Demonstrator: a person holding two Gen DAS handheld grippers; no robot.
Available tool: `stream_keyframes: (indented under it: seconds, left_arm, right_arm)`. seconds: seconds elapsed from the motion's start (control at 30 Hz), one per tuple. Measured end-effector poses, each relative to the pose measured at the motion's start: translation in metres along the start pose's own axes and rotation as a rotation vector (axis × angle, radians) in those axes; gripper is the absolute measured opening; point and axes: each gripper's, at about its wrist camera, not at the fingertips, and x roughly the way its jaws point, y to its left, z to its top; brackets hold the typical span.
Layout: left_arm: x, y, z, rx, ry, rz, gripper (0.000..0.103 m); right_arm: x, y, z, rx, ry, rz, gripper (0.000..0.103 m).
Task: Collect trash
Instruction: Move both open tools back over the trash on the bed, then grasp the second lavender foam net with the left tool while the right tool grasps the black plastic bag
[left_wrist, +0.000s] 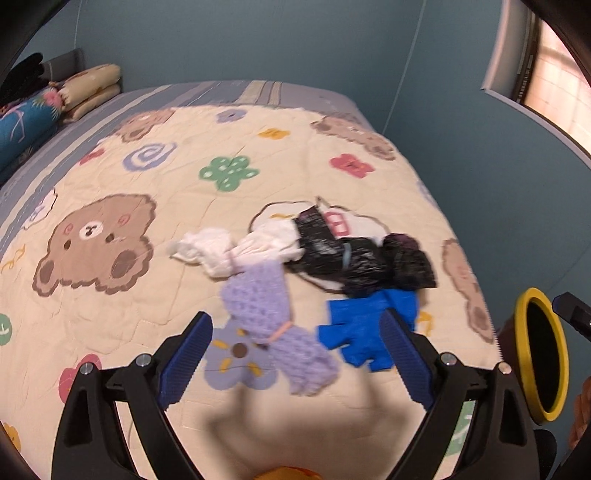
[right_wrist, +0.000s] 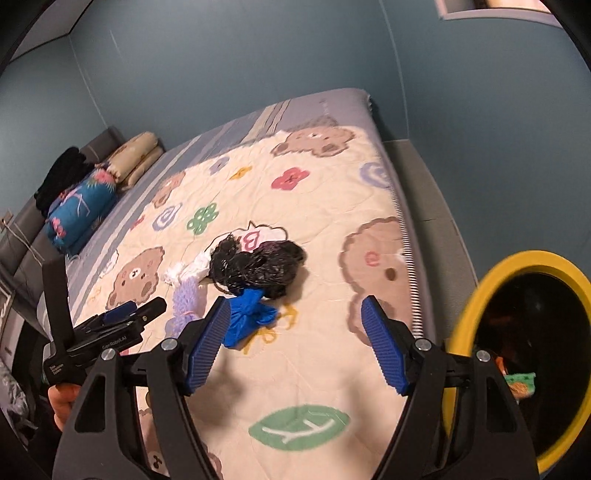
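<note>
Several pieces of trash lie in a heap on the bear-patterned quilt (left_wrist: 110, 177): a white knotted bag (left_wrist: 236, 251), a black plastic bag (left_wrist: 354, 258), a lilac knitted piece (left_wrist: 266, 310) and a blue glove-like scrap (left_wrist: 365, 332). My left gripper (left_wrist: 299, 354) hovers open just above the lilac piece and the blue scrap, nothing between its pads. In the right wrist view the black bag (right_wrist: 258, 267) and blue scrap (right_wrist: 249, 315) sit ahead of my open, empty right gripper (right_wrist: 295, 341). The left gripper (right_wrist: 122, 314) shows at the left there, held by a hand.
A yellow-rimmed dark bin (right_wrist: 528, 354) stands off the bed's right edge, with something green and orange inside; its rim (left_wrist: 541, 354) also shows in the left wrist view. Folded pillows (left_wrist: 92, 86) and a blue bolster (left_wrist: 26, 122) lie at the head. Blue walls surround the bed.
</note>
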Motion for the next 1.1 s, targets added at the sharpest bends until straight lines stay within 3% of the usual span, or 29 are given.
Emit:
stream_keyframes:
  seconds: [0.4,0.77,0.9,0.97,1.03,1.1]
  left_arm:
    - [0.045,0.029,-0.006,-0.057,0.084,0.028,0.088]
    - [0.075,0.031,-0.012,-0.087,0.159,0.001,0.086]
    - [0.081,0.025,-0.013,-0.079,0.175,-0.02,0.076]
    - [0.083,0.02,-0.013,-0.063,0.177,-0.03,0.065]
    - [0.084,0.016,-0.015,-0.052,0.18,-0.046,0.047]
    - [0.083,0.015,-0.016,-0.051,0.178,-0.047,0.041]
  right_arm:
    - [0.105,0.013,0.029,0.024,0.123,-0.002,0.07]
    - [0.189,-0.004,0.044,0.17,0.241,0.035,0.069]
    - [0.198,0.005,0.04,0.143,0.258,0.051,0.064]
    - [0.199,0.013,0.038,0.104,0.262,0.051,0.048]
    - [0.198,0.02,0.038,0.067,0.26,0.055,0.039]
    - [0.196,0.025,0.037,0.035,0.262,0.055,0.035]
